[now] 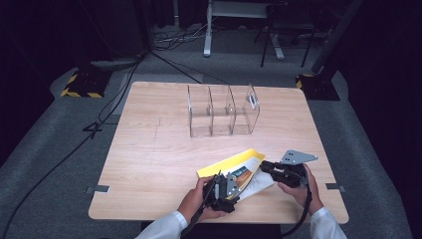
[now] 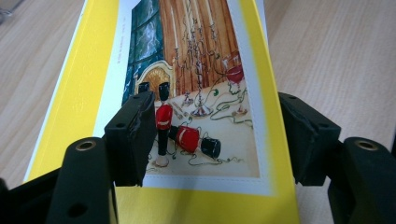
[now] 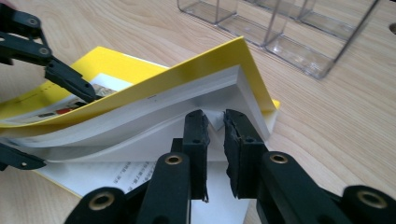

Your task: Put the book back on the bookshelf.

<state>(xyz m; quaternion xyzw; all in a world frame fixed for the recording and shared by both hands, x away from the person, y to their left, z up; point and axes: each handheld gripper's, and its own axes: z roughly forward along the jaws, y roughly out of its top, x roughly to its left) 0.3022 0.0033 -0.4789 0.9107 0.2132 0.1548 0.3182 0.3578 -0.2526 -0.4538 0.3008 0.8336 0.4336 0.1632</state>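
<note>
Yellow book (image 1: 234,167) on wooden table (image 1: 149,164), near-right area, near side of clear three-bay organizer (image 1: 221,110). Cover and upper pages raised, lower pages flat. Left gripper (image 2: 217,135): jaws spread wide, straddling cover, not clamped. Right gripper (image 3: 215,123): jaws nearly closed, tips among fanned pages; grip on page: cannot tell.

Both forearms reach in over the near edge of the bench (image 1: 149,164). The left hand (image 1: 196,201) grips the left tongs (image 2: 217,140), whose jaws stand wide apart. Just to its right, the right hand (image 1: 303,191) holds the right tongs (image 3: 215,122), jaws nearly together, pinching a thin page edge.
</note>
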